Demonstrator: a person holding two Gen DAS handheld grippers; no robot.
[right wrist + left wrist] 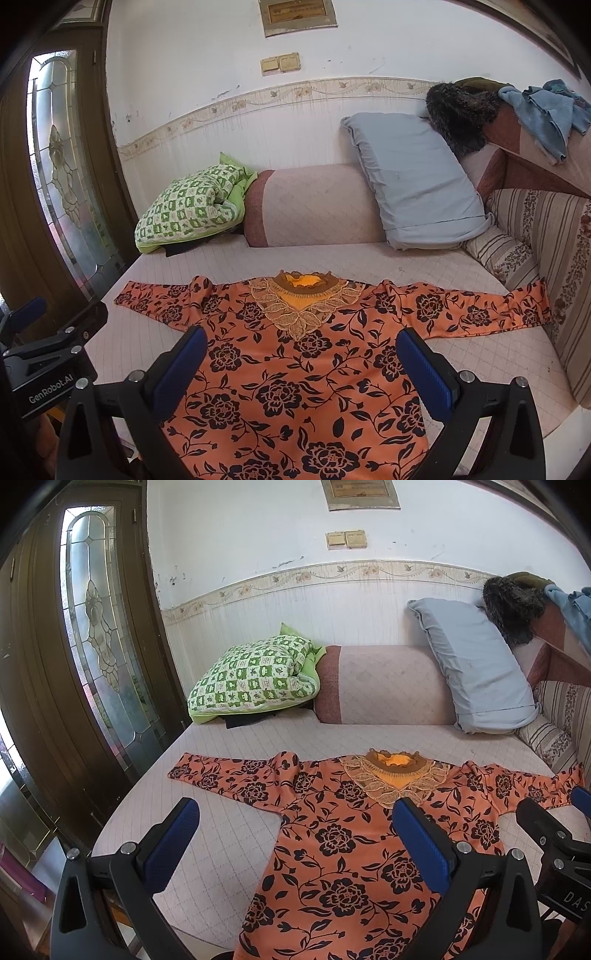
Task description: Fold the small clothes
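An orange long-sleeved top with black flowers (340, 834) (295, 373) lies flat and face up on the quilted bed, both sleeves spread out sideways, its lace collar (397, 779) (303, 299) toward the wall. My left gripper (295, 834) hovers open above the top's left side and the bare bed, holding nothing. My right gripper (301, 358) hovers open above the middle of the top, just below the collar, also holding nothing. The right gripper (554, 812) shows at the right edge of the left wrist view, and the left gripper (55, 325) at the left edge of the right wrist view.
The bed (229, 834) (461, 347) carries a pink bolster (384, 683) (317, 203), a green checked quilt (255, 672) (188, 206) and a grey pillow (476, 664) (413, 177) along the wall. A striped cushion (554, 266) lines the right side. A glass-panelled door (99, 635) stands left.
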